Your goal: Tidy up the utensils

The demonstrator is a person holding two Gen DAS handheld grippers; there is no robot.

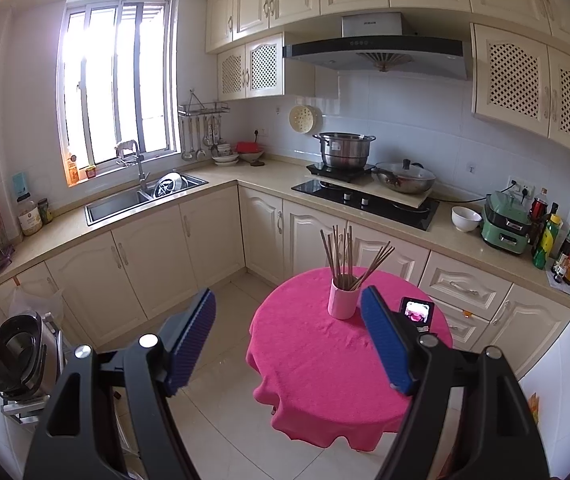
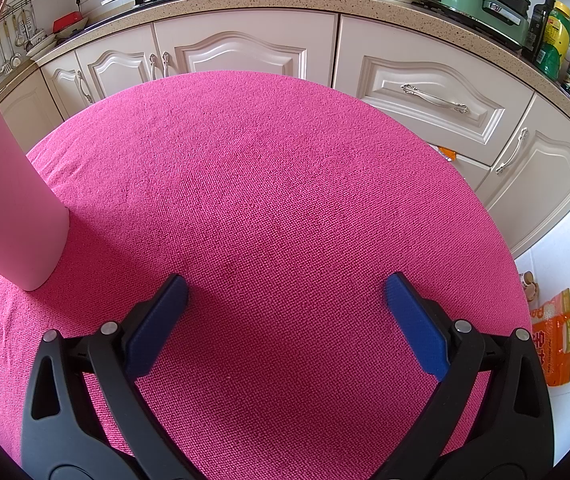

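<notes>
Brown wooden chopsticks [image 1: 343,254] all upright in pale pink cylindrical holder [image 1: 342,298]; pink cloth-covered round table [image 2: 285,184] otherwise bare. Seemingly finished. Left gripper [image 1: 289,320] and right gripper [image 2: 287,294] spread apart, holding nothing.

Left black two-finger gripper with blue ribbed pads [image 1: 288,312]: raised, jaws spread wide, nothing between them. Right black two-finger gripper with blue pads [image 2: 287,290]: low, angled downward, jaws likewise wide apart and empty.
</notes>
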